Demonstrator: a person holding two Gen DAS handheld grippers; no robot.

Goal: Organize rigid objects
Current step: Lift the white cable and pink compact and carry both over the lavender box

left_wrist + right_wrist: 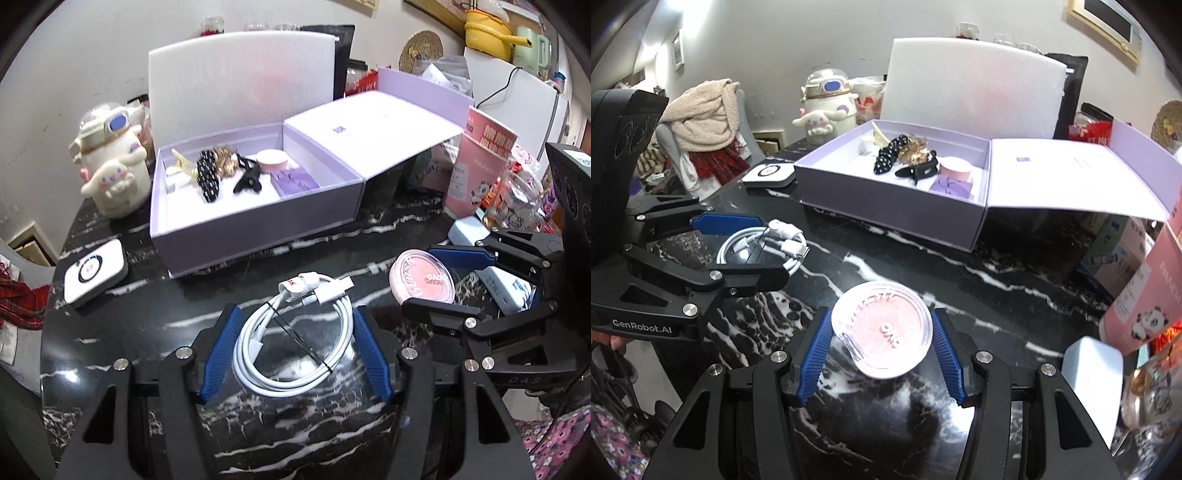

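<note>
- Blush compact [882, 328]: round, clear lid, pink pan; lies flat on marble tabletop [1015, 280], toward near edge, well apart from box. Looks light, stiff, slick plastic; lid prob. brittle. Take at rim, opposite sides, gentle squeeze.
- Right gripper [881, 354]: jaws spread, straddling compact; blue pads [812, 354] just beside rim, contact not clear. Not lifted.
- Charging cable [295, 332]: white, coiled, tied w/ thin black ties, plug ends on top; on tabletop near front edge, left of compact. Light, springy, soft coil; may flex or slip. Grip across bundled strands, not plugs.
- Left gripper [295, 350]: jaws spread either side of coil, no pinch seen.
- Lavender box [236, 221]: open, lid [369, 125] flapped to right; sits mid-table toward back edge. Holds hair clips [210, 177], pink tin, purple item; free floor space at front-left corner.
- Est.: both items at pre-grasp; box likely destination.
</note>
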